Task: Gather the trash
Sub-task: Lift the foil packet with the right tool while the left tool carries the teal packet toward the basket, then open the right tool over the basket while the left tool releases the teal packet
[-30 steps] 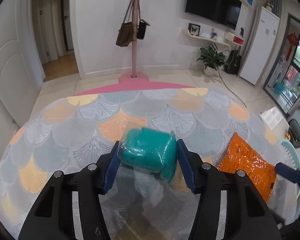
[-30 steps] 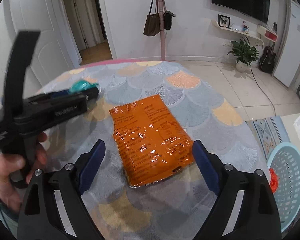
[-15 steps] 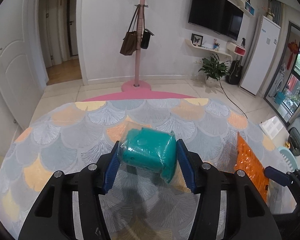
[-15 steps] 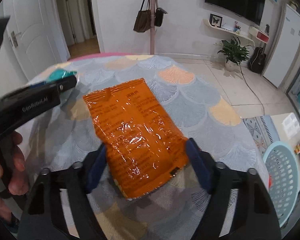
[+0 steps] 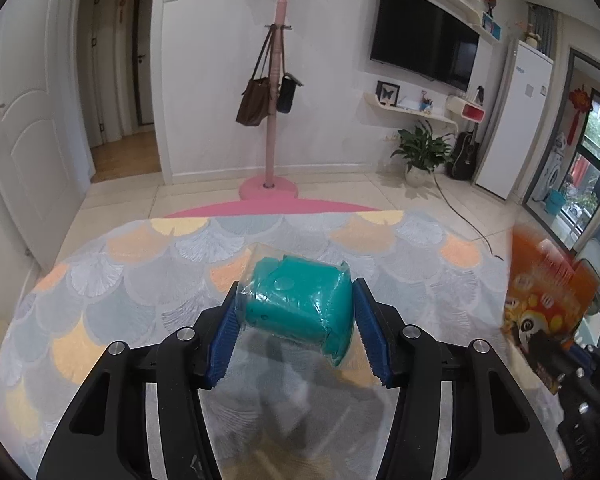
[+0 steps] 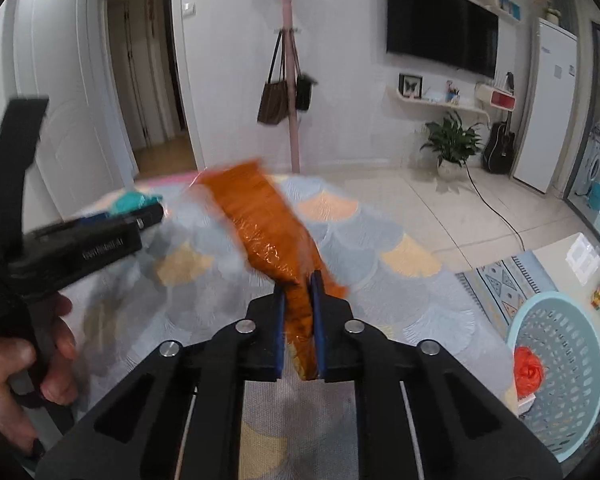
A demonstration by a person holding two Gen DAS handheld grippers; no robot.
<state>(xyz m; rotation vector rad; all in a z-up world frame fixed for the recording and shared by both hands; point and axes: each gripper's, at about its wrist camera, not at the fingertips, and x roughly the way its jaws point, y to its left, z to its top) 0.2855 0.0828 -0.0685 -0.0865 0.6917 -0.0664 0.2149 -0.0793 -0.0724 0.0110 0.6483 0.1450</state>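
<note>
My left gripper [image 5: 294, 312] is shut on a teal packet in clear wrap [image 5: 300, 304] and holds it above the table with the scale-pattern cloth [image 5: 140, 280]. My right gripper [image 6: 298, 292] is shut on the near end of an orange snack bag [image 6: 260, 220], which is lifted off the table and stands on edge. The orange bag also shows at the right in the left wrist view [image 5: 548, 300]. The left gripper with the teal packet [image 6: 134, 200] shows at the left in the right wrist view.
A light blue perforated basket [image 6: 560, 364] stands on the floor to the right of the table, with a red-orange crumpled item [image 6: 528, 368] inside. A pink coat stand with bags [image 5: 274, 92] is beyond the table. A patterned mat [image 6: 500, 280] lies on the floor.
My right gripper has closed on the orange bag and lifted it off the table. My left gripper has risen with the teal packet still held.
</note>
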